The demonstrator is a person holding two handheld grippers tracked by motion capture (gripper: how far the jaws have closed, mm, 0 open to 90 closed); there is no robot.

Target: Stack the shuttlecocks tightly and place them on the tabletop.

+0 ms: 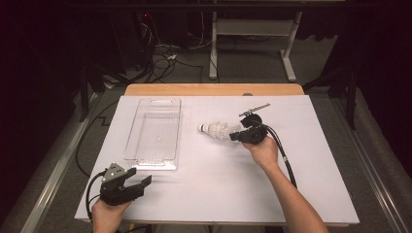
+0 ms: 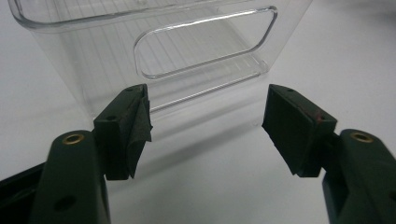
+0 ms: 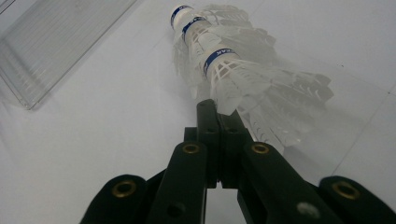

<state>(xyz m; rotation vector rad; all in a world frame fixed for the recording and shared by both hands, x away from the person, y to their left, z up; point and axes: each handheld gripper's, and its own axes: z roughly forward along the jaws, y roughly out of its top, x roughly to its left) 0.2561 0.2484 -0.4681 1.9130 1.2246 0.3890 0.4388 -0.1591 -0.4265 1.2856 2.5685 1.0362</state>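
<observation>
Shuttlecocks, nested in a stack, lie with a skirt edge pinched in the closed right gripper; cork ends point toward the table's left edge. Left gripper gapes empty.

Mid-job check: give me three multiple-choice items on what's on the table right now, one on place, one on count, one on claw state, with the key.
1. Where does the clear bin lie relative to the shuttlecocks?
A. To their left in the high view
B. To their right in the high view
C. On top of them

2. How many blue-banded shuttlecock heads show in the right gripper view?
A. One
B. Three
C. Five

3. How do the two claws stand?
A. Both open
B. Left claw shut, right claw open
C. Left claw open, right claw shut on the shuttlecocks

Key: 1 A, the bin sits left of the shuttlecocks on the white table. 2 B, three blue bands show in a row. 3 C, the left claw gapes before the bin, while the right claw pinches the feather skirt.
</observation>
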